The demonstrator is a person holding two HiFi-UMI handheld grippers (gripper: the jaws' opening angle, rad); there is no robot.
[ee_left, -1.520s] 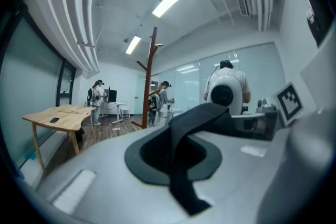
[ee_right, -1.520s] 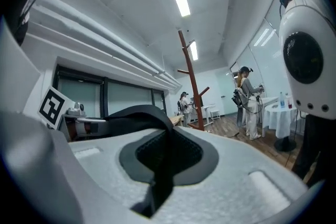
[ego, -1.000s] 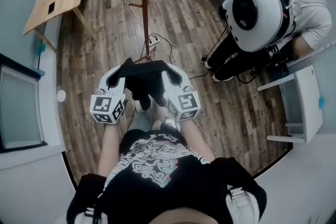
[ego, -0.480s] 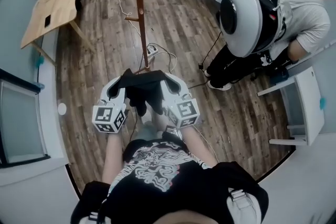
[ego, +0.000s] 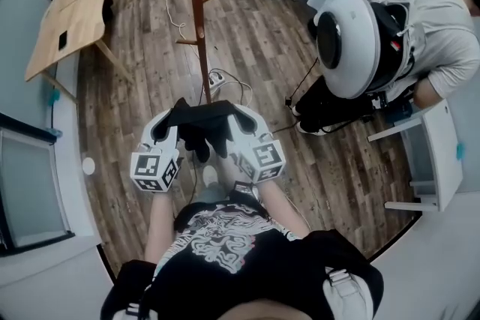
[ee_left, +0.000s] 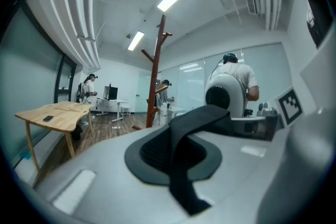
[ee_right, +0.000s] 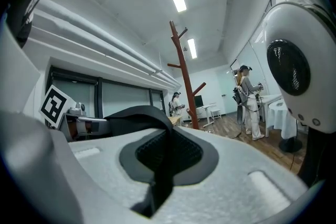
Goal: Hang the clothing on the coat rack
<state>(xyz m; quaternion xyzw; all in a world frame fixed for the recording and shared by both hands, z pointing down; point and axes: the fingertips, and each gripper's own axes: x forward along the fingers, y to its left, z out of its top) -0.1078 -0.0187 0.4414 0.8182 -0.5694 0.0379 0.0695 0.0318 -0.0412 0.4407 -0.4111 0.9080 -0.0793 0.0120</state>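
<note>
A black piece of clothing hangs stretched between my two grippers in front of my chest. My left gripper is shut on its left end, and the cloth runs as a dark strip through the closed jaws. My right gripper is shut on the other end, the fabric pinched the same way. The brown wooden coat rack stands straight ahead, its foot just beyond the cloth. It also rises ahead as the rack in the left gripper view and the rack in the right gripper view, with short upward pegs.
A wooden table stands at the far left. A large white round machine and a person in a grey shirt are at the right, beside a white desk. Cables and a power strip lie by the rack's foot.
Both grippers and the black clothing have moved forward toward the coat rack, whose foot now lies closer to the cloth. Both grips look the same.
</note>
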